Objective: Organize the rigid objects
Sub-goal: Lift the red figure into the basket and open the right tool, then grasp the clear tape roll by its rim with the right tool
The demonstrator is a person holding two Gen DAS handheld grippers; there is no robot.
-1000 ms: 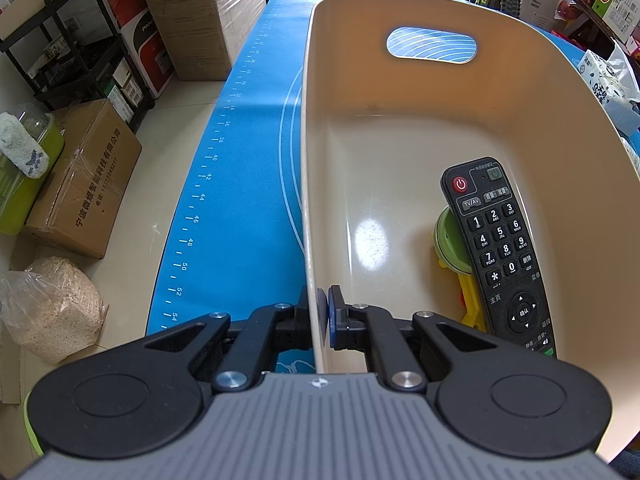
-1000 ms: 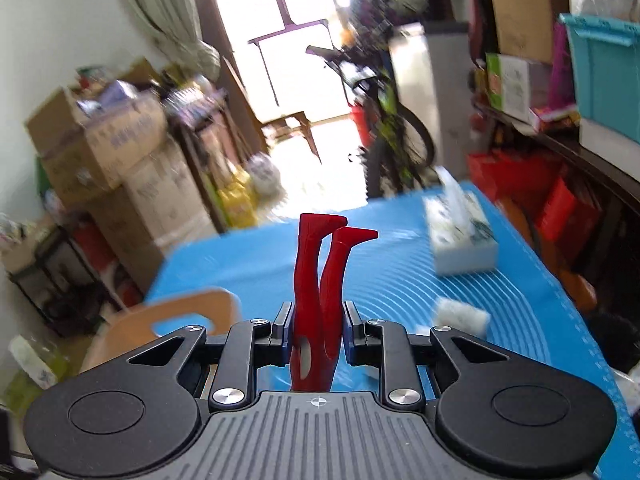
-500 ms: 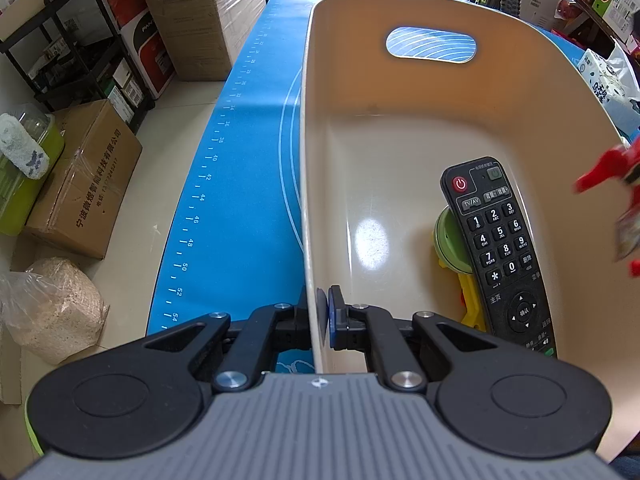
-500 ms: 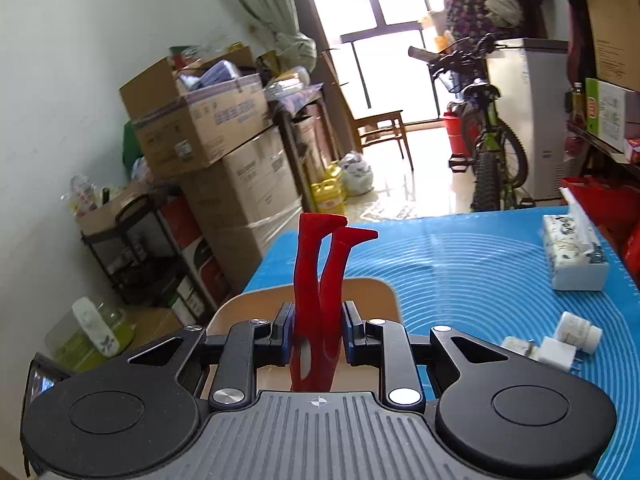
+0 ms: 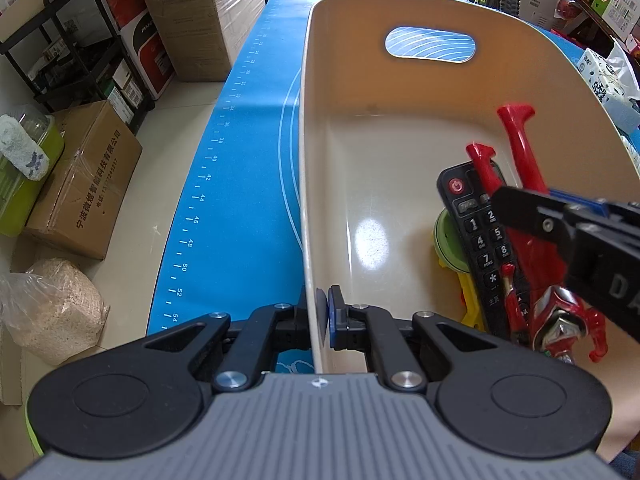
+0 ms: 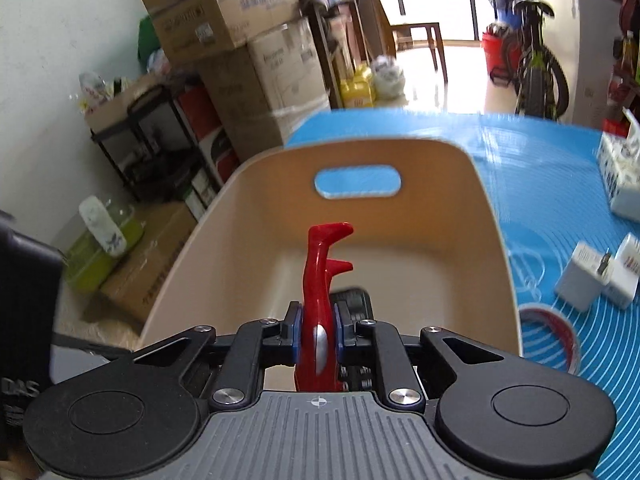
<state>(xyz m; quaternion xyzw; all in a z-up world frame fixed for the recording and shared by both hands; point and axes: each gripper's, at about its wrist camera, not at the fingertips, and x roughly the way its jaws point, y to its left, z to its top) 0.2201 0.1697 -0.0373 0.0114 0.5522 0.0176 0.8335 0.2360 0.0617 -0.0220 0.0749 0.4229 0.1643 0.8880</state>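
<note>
Blue mat (image 5: pixel 224 184) was cluttered around; the beige bin (image 5: pixel 400 128) was kept pinned at its rim by the left gripper (image 5: pixel 322 316). A second earlier nothing red was inside, now the red action figure (image 6: pixel 320 280), clamped in the right gripper (image 6: pixel 317 332), was hovered over the remote (image 5: pixel 472 220), so release looked close.

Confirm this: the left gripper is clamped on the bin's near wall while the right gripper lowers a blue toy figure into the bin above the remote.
One detail is wrong: the toy figure is red, not blue, as the right wrist view shows. The rest stands: the left gripper is clamped on the bin's near wall, and the right gripper holds the figure inside the bin above the remote.
</note>
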